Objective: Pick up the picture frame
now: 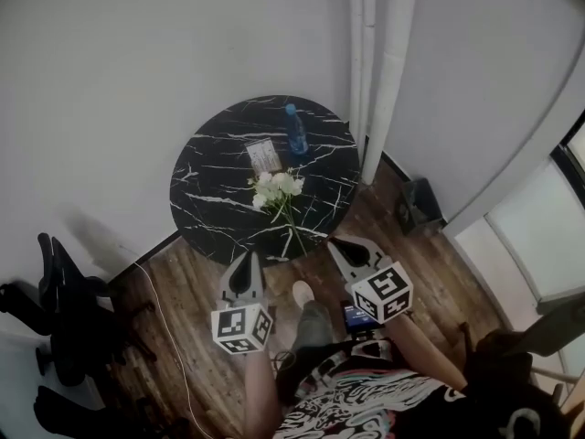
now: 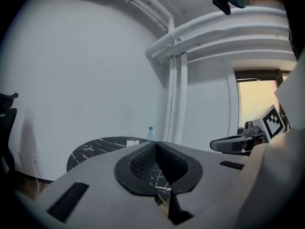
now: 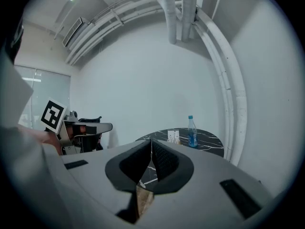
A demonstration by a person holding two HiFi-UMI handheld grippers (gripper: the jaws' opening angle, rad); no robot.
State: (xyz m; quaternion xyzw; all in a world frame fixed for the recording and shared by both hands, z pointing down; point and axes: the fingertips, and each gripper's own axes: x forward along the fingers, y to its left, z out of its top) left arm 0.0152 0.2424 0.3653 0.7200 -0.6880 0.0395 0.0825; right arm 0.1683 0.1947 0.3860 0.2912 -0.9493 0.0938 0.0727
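Trouble lies ahead: the picture frame (image 1: 263,156) stands on the table (image 1: 210,199) well beyond the left tongs (image 1: 245,260) and right tongs (image 1: 340,243), behind flowers (image 1: 279,188), beside a bottle (image 1: 296,133). Both tongs are pressed together, empty; arriving unopened could topple it.

Bench (image 1: 206,176): picture frame (image 1: 263,156) near its middle.
Bottle (image 1: 295,132): 1 o'clock of the picture frame, just beside it.
Flowers (image 1: 277,187): 6 o'clock of the picture frame.
Pipes (image 1: 377,80): 3 o'clock of the bench.
Chair (image 1: 59,295): on the floor (image 1: 183,337), 8 o'clock of the bench.
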